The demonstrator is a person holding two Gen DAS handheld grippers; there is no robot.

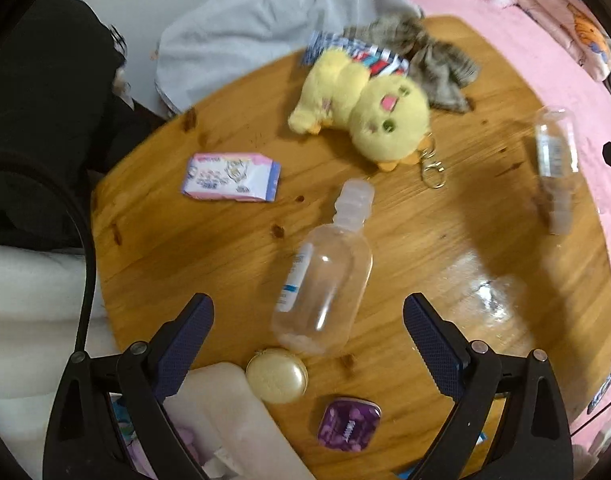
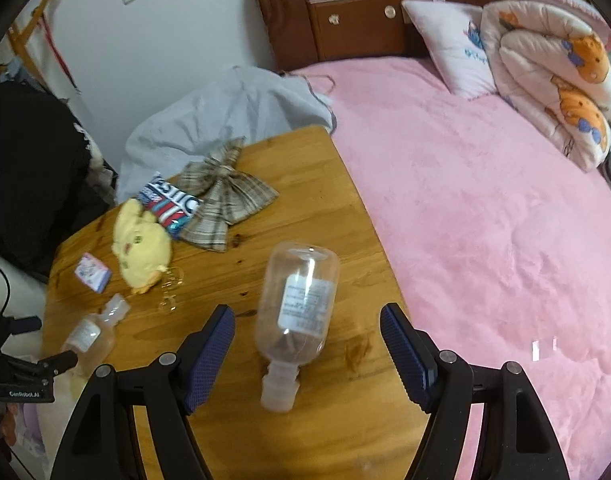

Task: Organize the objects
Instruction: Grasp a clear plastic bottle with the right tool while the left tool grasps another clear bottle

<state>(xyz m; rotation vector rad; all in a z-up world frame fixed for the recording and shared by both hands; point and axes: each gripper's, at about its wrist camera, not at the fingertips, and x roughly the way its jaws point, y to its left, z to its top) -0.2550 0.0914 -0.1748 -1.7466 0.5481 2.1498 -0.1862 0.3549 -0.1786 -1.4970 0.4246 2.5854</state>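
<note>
Now both grippers, left gripper (image 1: 308, 322) and right gripper (image 2: 307, 338), gape empty; each round bottle (image 1: 323, 292) (image 2: 295, 312) might roll off the table (image 2: 305, 184) if bumped.

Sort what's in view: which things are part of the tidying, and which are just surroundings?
Part of the job: two clear bottles, yellow plush, small carton, plaid bow, round case, purple tin.

Just surroundings: wooden table, pink bed, pillow.

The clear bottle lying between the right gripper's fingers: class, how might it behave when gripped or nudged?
The clear bottle looks empty, so probably light. Lying on its round side on the wooden table, it may roll if nudged. Its smooth, thin-looking plastic could slip or flex in the open right gripper.
</note>
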